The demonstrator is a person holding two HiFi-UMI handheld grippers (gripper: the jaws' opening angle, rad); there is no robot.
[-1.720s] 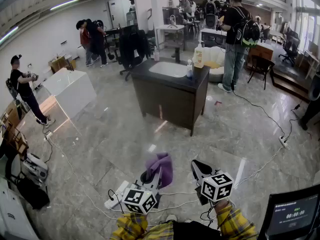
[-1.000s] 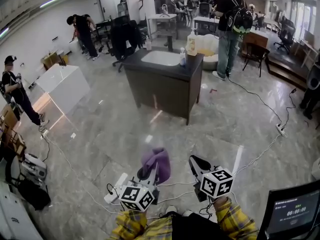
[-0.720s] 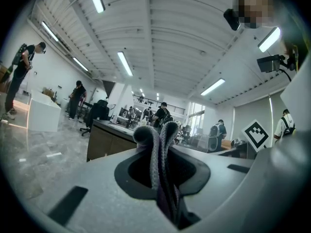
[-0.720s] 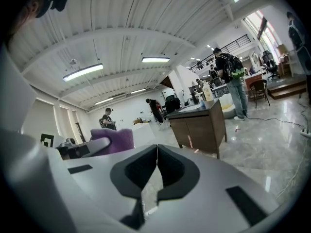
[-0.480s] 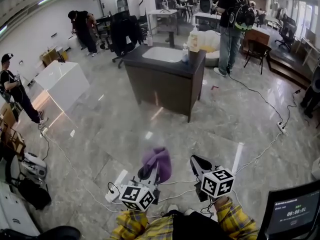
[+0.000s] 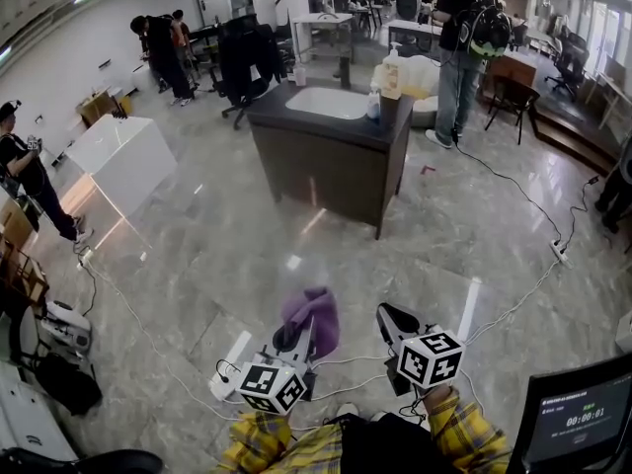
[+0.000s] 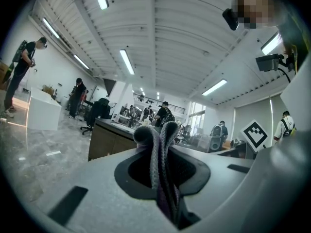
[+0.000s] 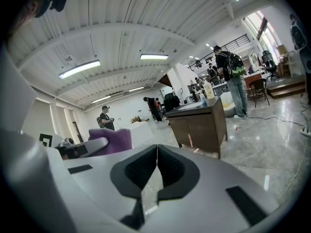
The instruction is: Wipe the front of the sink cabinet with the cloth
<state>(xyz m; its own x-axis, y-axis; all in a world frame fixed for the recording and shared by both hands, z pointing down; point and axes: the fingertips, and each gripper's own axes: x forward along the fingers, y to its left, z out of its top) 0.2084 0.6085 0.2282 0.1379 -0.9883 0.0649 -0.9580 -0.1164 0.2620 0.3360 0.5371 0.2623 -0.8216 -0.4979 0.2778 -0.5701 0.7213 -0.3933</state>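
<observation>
My left gripper (image 6: 299, 342): clamps cloth (image 6: 312, 316), bunch upright above jaws, ready to wipe | my right gripper (image 6: 389, 320): jaws together, empty, spare | cabinet (image 6: 326, 171): far, well apart from cloth; I judge I must approach first.

Head view: high, looking steeply down across grey marble floor (image 6: 197, 265); dark brown sink cabinet (image 6: 326, 161) well ahead. Gripper views: low, facing forward along own jaws, tilted upward; all three share cabinet.
</observation>
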